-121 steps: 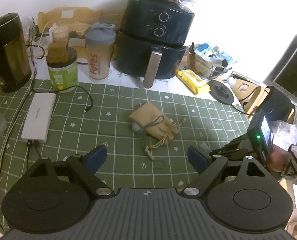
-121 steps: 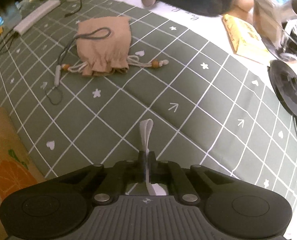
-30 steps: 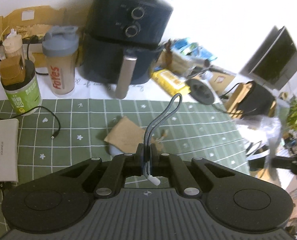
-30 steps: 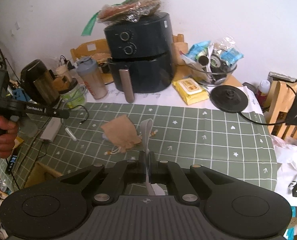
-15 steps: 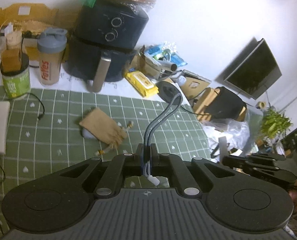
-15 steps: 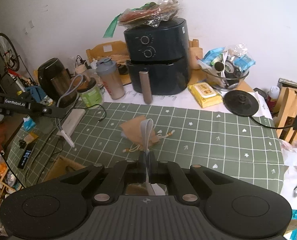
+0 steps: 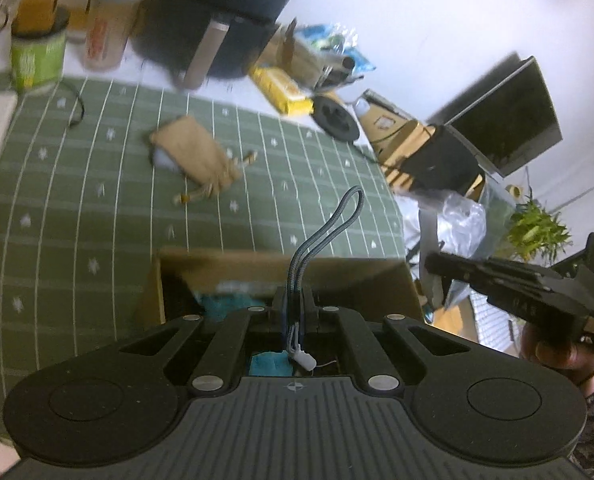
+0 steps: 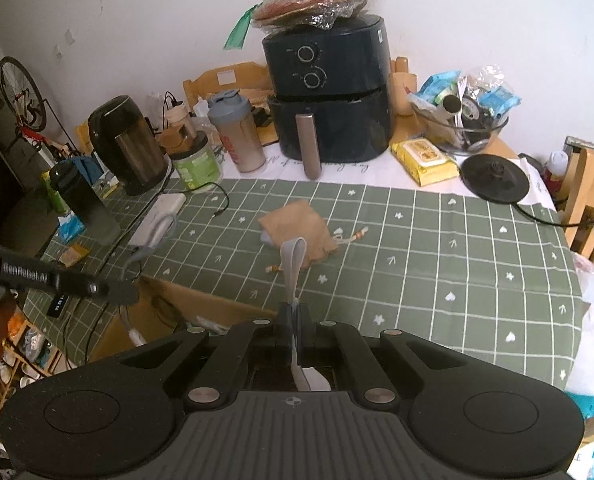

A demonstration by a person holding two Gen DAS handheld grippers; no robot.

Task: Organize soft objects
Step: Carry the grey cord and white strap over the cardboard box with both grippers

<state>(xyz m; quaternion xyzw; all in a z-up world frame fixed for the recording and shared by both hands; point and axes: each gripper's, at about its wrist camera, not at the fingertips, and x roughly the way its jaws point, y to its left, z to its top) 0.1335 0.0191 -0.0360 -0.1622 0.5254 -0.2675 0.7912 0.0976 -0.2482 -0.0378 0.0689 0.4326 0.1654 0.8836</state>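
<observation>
The left gripper (image 7: 295, 304) is clamped tight on a grey braided cable (image 7: 325, 236), whose loop stands up past the pads while its white plug hangs behind them. The right gripper (image 8: 295, 314) is likewise pinched closed on a pale flat strap (image 8: 293, 264), folded into an upright loop. Below the left gripper sits an open cardboard box (image 7: 233, 270) at the table edge. Farther out, a tan drawstring pouch (image 8: 299, 232) lies on the green checked tablecloth (image 8: 437, 248), in front of the dark air fryer (image 8: 329, 100).
</observation>
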